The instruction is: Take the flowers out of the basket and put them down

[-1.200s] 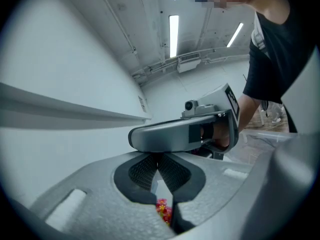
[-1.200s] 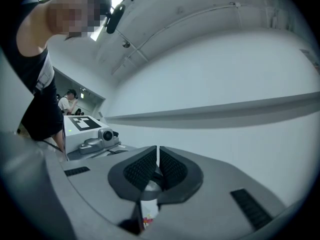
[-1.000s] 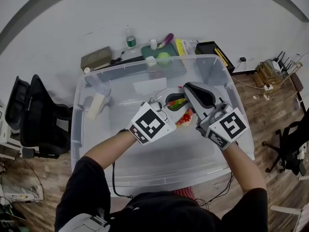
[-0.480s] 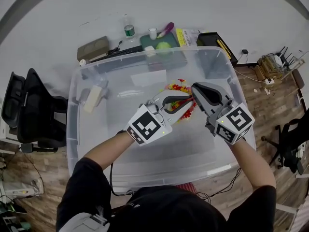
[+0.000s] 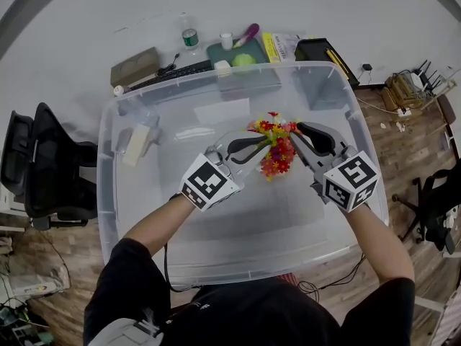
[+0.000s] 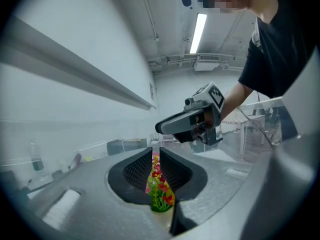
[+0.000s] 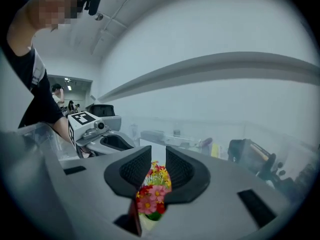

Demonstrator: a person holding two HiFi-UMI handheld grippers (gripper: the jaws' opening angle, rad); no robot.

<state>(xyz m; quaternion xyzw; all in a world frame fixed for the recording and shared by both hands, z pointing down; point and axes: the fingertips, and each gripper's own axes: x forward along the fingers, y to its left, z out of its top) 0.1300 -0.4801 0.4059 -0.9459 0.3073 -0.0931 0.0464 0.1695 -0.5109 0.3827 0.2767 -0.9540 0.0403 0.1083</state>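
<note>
Flowers (image 5: 276, 150) have sunk with both hands, low inside the clear bin (image 5: 216, 225). We see the left gripper (image 6: 154, 153) pinched shut on them, while the right gripper (image 7: 158, 160) has just been loosening, blossoms between its parted jaws, so we judge the put-down begun. We read no writing, only square markers.

The flowers (image 5: 277, 150), a second ago mostly hidden between the two grippers, are now seen as a full red and yellow bunch. The left gripper (image 5: 265, 144) and the right gripper (image 5: 297, 130) have been drawn apart to either side, so that only their tips are left at the flowers, where before they were held close together. The right gripper's jaws have just been opened a little, with the flowers between them.
</note>
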